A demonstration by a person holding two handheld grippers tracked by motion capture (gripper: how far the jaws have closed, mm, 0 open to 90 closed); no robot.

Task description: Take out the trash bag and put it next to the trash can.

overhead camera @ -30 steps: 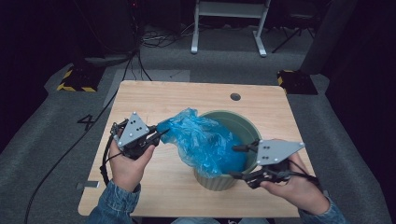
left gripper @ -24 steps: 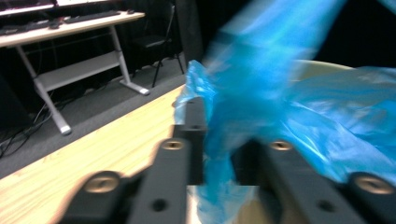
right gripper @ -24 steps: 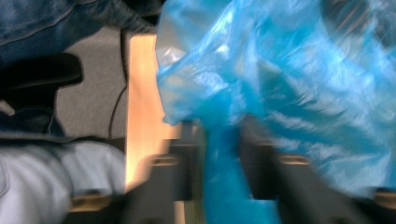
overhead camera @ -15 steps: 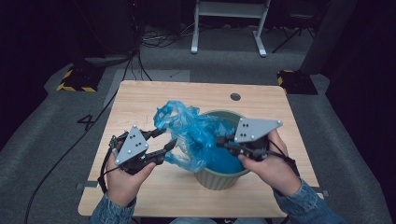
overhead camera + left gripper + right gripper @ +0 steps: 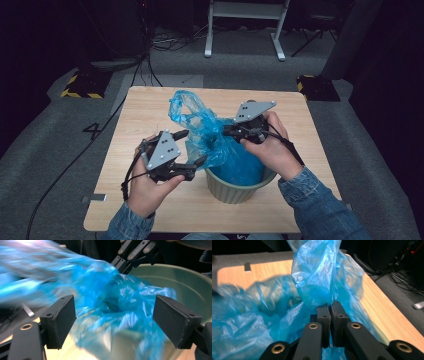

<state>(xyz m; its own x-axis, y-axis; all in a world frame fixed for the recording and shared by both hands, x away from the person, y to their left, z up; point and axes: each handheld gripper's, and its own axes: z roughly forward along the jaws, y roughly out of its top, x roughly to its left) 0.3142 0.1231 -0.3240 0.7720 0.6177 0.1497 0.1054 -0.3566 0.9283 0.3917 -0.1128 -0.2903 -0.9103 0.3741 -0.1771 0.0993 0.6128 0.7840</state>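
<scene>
Right now the right gripper (image 5: 226,132) pinches the crinkly blue plastic bag (image 5: 220,145) above the round green bin (image 5: 235,191) on the bench, while the left gripper's (image 5: 192,148) spread fingers probably must catch the opposite edge.

a light wooden table (image 5: 150,107) stands on grey carpet (image 5: 45,150), with a white metal frame (image 5: 245,20), black cables (image 5: 165,42) and yellow-black striped blocks (image 5: 80,85) beyond.

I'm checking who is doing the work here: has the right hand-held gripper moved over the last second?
Yes. The right hand-held gripper, shut on the blue bag, went from the green bin's near right rim up toward the table's far edge.
</scene>
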